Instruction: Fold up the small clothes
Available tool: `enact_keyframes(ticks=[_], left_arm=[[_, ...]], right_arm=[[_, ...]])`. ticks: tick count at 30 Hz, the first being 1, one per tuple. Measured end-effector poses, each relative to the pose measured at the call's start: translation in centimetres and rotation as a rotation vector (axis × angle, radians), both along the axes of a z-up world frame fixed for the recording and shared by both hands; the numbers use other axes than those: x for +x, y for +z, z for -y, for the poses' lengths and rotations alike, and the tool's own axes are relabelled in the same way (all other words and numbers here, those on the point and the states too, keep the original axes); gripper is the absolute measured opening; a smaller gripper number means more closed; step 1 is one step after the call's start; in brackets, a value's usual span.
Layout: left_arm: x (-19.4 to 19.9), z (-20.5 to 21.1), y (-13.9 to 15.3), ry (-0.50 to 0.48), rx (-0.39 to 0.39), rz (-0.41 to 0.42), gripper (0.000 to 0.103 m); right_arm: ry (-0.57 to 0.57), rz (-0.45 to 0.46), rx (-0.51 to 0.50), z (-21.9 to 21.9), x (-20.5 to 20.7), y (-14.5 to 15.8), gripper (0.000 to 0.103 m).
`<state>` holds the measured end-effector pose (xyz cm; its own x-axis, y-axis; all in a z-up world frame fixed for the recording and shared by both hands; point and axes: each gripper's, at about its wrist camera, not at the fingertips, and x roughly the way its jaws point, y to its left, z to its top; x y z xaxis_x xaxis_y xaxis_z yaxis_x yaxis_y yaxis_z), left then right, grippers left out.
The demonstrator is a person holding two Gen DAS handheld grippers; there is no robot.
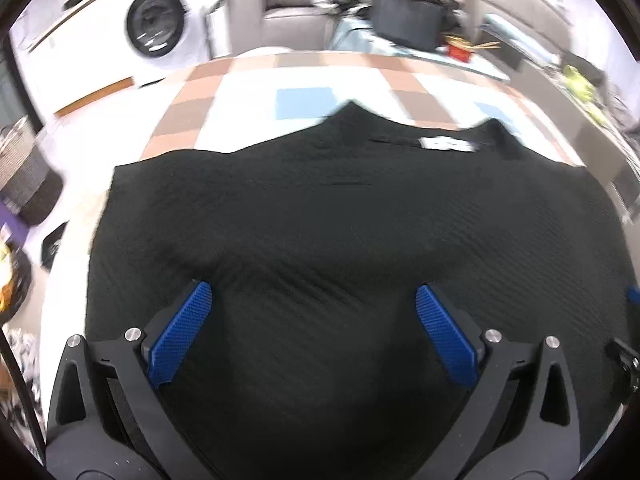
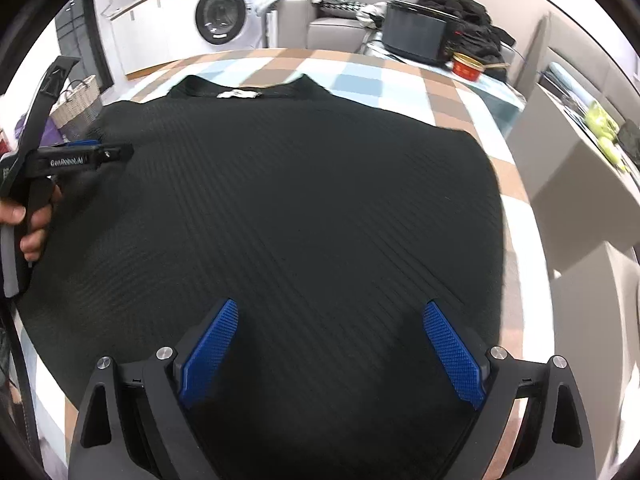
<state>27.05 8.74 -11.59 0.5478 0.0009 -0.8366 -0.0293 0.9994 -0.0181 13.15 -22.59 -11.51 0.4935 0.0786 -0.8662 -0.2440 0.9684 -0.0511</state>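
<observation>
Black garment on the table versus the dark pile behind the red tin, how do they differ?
The black garment lies spread flat on the checked table, its white neck label showing; the dark pile is heaped and crumpled behind the red tin. The garment sits under both open grippers; the pile sits far from them. Both look black.

My right gripper (image 2: 330,350), its blue ribbed pads (image 2: 452,354) spread wide, hung over the black ribbed knit garment (image 2: 288,200) lying flat on the checked tablecloth (image 2: 360,76). At the garment's left edge, my hand (image 2: 28,220) held the left gripper (image 2: 86,154).
</observation>
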Motion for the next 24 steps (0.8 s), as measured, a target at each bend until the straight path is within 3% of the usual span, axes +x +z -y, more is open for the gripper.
enact_keyframes(ticks=[4,9,12,14,16,21,24], left_arm=[[0.0,-0.1,0.4,0.044,0.023,0.008,0.101],[-1.9,1.9,0.4,-0.016,0.037,0.015,0.101],[-4.2,2.5,0.9,-0.055,0.004,0.011,0.101],[-6.0,3.5,1.0,-0.098,-0.014,0.008,0.101],[-7.7,4.4,0.7,-0.124,-0.019,-0.005,0.101],[-12.4,5.3,0.0,-0.126,0.007,-0.010,0.101],[-15.9,3.4,0.4,-0.079,-0.036,0.002,0.101]], right_arm=[[-0.032,0.005,0.026,0.6,0.5,0.3,0.096],[-0.034,-0.003,0.025,-1.0,2.2,-0.7,0.096],[-0.016,0.014,0.034,-1.3,2.0,-0.4,0.096],[0.045,0.005,0.085,-2.1,1.5,0.0,0.096],[0.089,0.013,0.076,-3.3,1.1,-0.1,0.096],[0.168,0.019,0.032,-5.0,-0.4,-0.9,0.096],[0.189,0.002,0.039,-4.1,-1.9,-0.8,0.096]])
